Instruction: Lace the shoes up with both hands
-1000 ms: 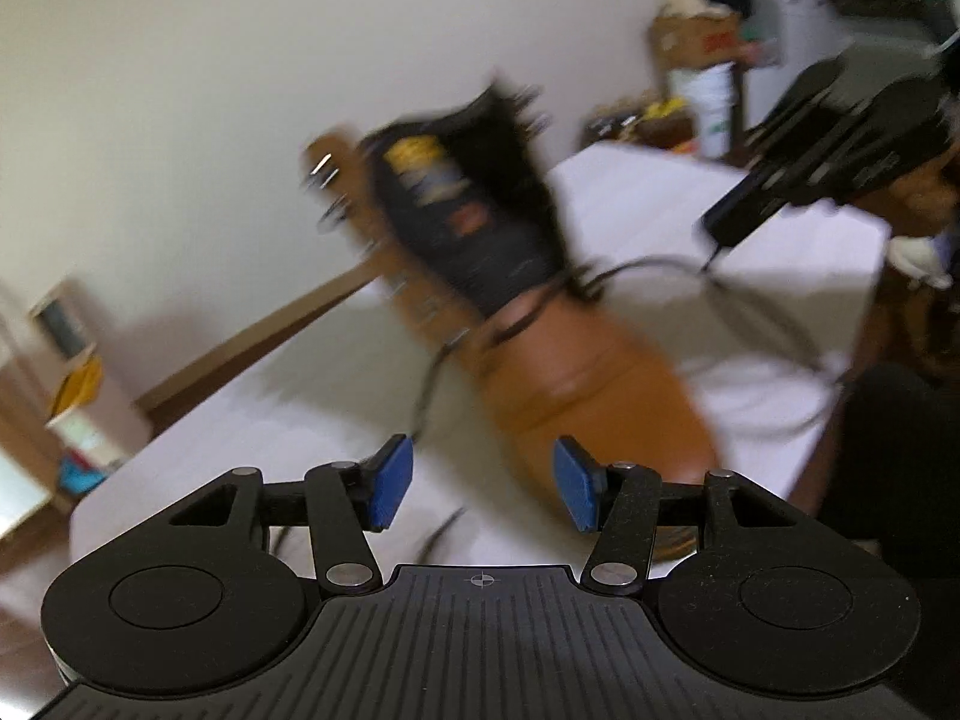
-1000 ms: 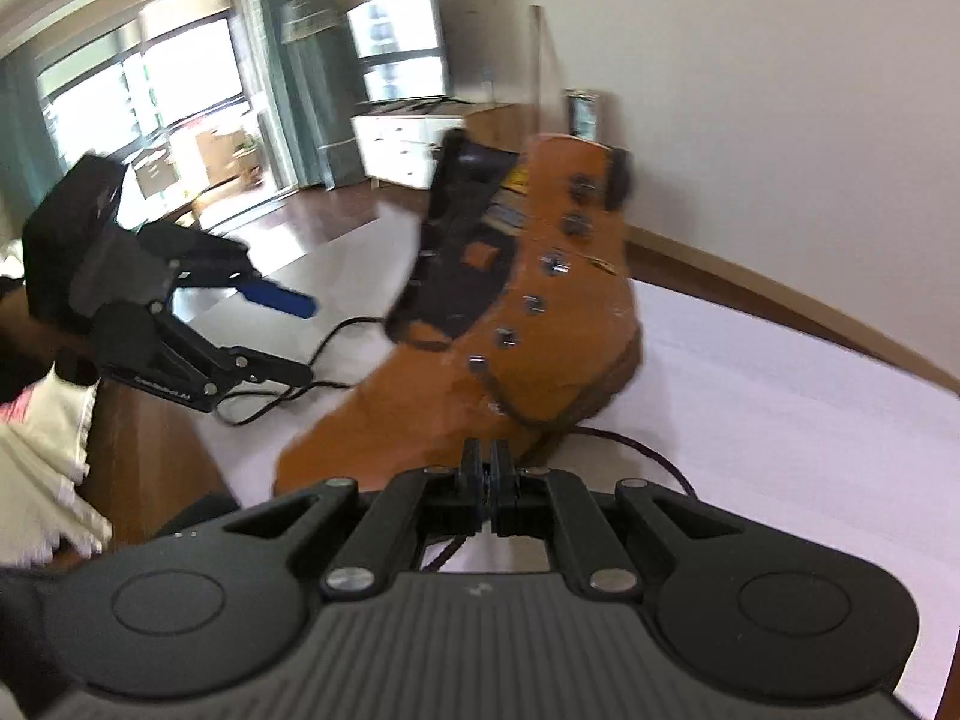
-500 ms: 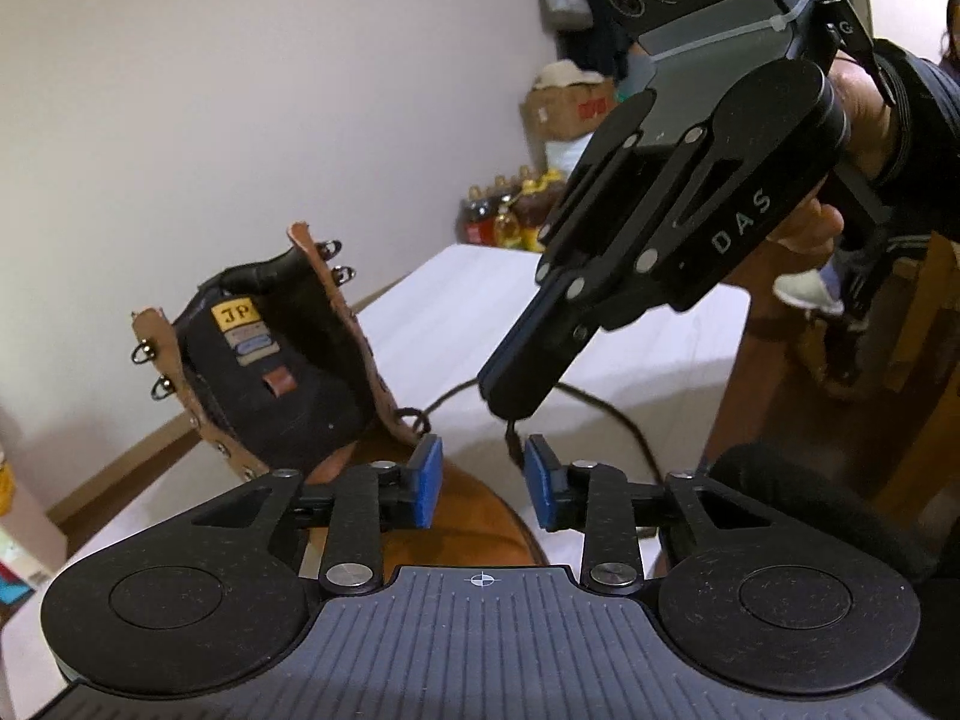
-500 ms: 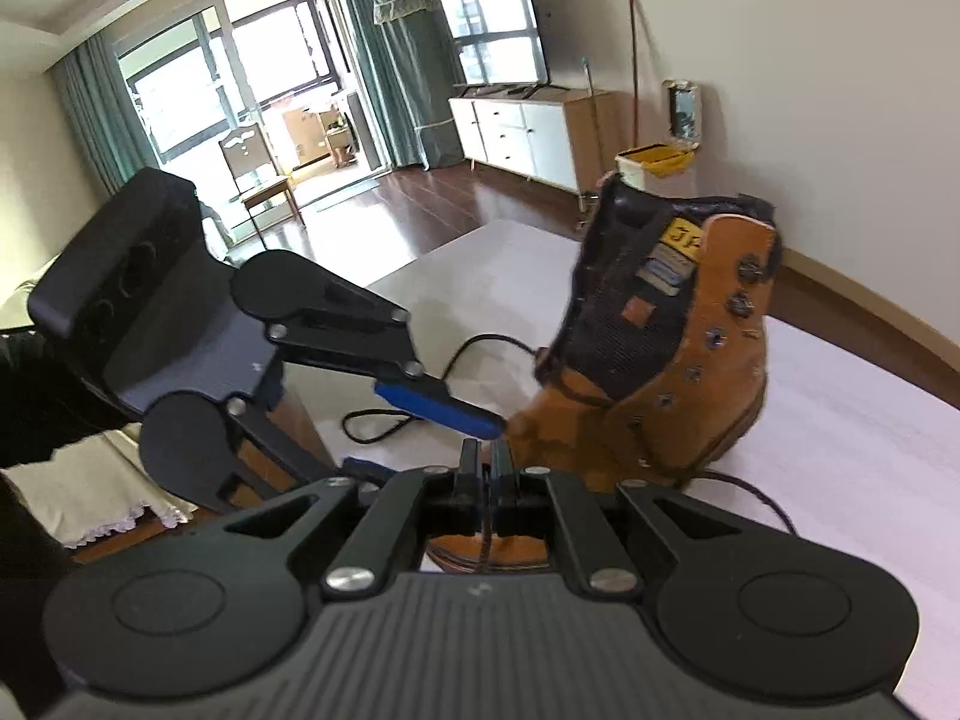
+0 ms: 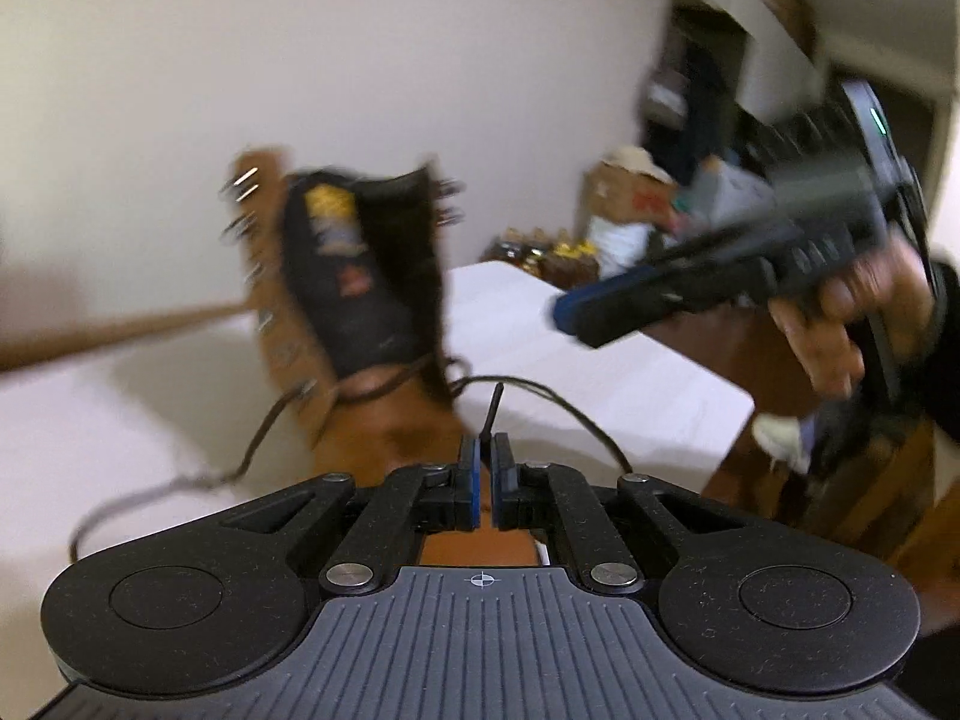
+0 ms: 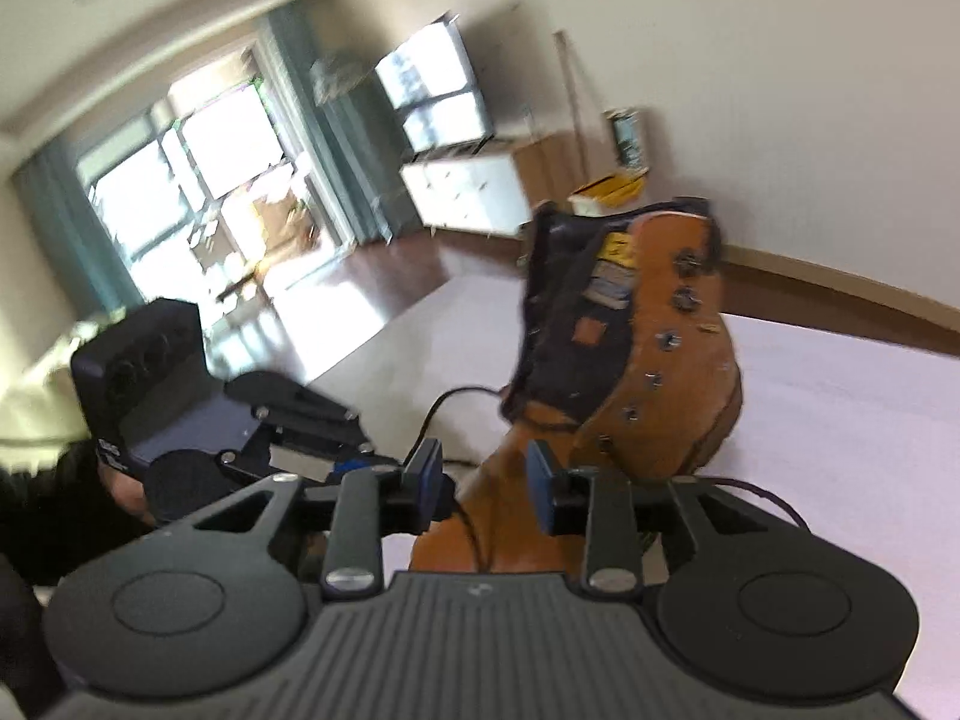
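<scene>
A tan boot with a dark tongue stands upright on the white surface, mid-frame in both views, its upper eyelets unlaced. The left tool is closed on the tip of the dark lace, which loops back to the boot. The right tool is opening, nothing pinched between its blue pads, low in its view with the boot's toe just beyond.

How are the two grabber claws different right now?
The left gripper is pinched shut on the dark shoelace tip; the right gripper has its jaws opening with nothing pressed between them. Both have blue pads and point toward the brown boot.
</scene>
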The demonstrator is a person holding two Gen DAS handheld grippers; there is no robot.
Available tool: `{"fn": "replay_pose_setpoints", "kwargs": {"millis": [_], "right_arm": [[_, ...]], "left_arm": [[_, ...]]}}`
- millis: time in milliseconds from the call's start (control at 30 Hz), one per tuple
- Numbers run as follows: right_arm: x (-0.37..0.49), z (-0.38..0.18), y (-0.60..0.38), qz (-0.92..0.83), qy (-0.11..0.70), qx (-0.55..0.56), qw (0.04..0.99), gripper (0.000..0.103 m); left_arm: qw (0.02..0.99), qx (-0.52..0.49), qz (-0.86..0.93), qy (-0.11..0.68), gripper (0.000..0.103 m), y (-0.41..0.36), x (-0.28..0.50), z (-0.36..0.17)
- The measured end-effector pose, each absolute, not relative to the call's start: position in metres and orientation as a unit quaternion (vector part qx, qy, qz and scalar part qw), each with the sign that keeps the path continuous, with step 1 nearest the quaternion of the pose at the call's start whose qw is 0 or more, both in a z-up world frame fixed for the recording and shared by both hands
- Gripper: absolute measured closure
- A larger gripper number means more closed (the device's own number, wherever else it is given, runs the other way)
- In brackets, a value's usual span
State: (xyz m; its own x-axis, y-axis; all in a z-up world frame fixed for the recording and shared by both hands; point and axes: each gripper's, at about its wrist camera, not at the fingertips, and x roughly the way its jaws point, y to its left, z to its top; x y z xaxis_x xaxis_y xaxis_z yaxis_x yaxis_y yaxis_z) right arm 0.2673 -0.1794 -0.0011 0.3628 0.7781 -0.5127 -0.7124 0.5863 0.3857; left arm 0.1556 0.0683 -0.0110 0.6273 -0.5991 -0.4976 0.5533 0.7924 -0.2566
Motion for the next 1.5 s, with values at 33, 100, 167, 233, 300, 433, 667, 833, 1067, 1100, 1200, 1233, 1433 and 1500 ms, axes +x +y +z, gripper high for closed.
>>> {"fn": "replay_pose_setpoints", "kwargs": {"millis": [33, 100, 167, 233, 300, 433, 667, 833, 1067, 1100, 1200, 1233, 1433, 1500], "right_arm": [[0.264, -0.006, -0.178, 0.448, 0.333, 0.046, 0.828, 0.068], [0.258, -0.013, -0.171, 0.45, 0.328, 0.034, 0.83, 0.068], [0.251, -0.021, -0.161, 0.456, 0.319, 0.007, 0.831, 0.068], [0.242, -0.03, -0.148, 0.464, 0.306, -0.027, 0.831, 0.07], [0.239, -0.036, -0.14, 0.477, 0.298, -0.044, 0.826, 0.07], [0.236, -0.045, -0.123, 0.49, 0.278, -0.097, 0.821, 0.073], [0.234, -0.047, -0.114, 0.49, 0.263, -0.139, 0.819, 0.099], [0.203, -0.037, -0.105, 0.455, 0.215, -0.278, 0.818, 0.099], [0.191, -0.04, -0.102, 0.442, 0.195, -0.339, 0.807, 0.099], [0.19, -0.041, -0.103, 0.441, 0.193, -0.344, 0.806, 0.099], [0.189, -0.046, -0.101, 0.441, 0.195, -0.348, 0.804, 0.099], [0.189, -0.047, -0.101, 0.441, 0.197, -0.346, 0.805, 0.099], [0.195, -0.05, -0.106, 0.439, 0.204, -0.325, 0.812, 0.094], [0.197, -0.048, -0.109, 0.443, 0.202, -0.307, 0.818, 0.088]], "left_arm": [[0.9, -0.06, -0.315, 0.296, 0.1, 0.074, 0.158, -0.015], [0.894, -0.108, -0.303, 0.311, 0.1, 0.087, 0.166, -0.024], [0.889, -0.14, -0.299, 0.318, 0.1, 0.096, 0.171, -0.03], [0.88, -0.174, -0.3, 0.324, 0.1, 0.103, 0.177, -0.036], [0.872, -0.198, -0.304, 0.328, 0.1, 0.108, 0.181, -0.038], [0.857, -0.234, -0.318, 0.331, 0.1, 0.114, 0.183, -0.038], [0.854, -0.235, -0.319, 0.338, 0.097, 0.114, 0.176, -0.042], [0.849, -0.242, -0.325, 0.34, 0.093, 0.115, 0.177, -0.044], [0.846, -0.255, -0.322, 0.339, 0.093, 0.119, 0.179, -0.047], [0.846, -0.257, -0.322, 0.339, 0.093, 0.12, 0.18, -0.048], [0.842, -0.259, -0.325, 0.343, 0.094, 0.12, 0.181, -0.05], [0.842, -0.256, -0.327, 0.344, 0.096, 0.118, 0.18, -0.051], [0.842, -0.253, -0.333, 0.341, 0.101, 0.116, 0.179, -0.049], [0.84, -0.259, -0.336, 0.338, 0.101, 0.118, 0.178, -0.047]]}}
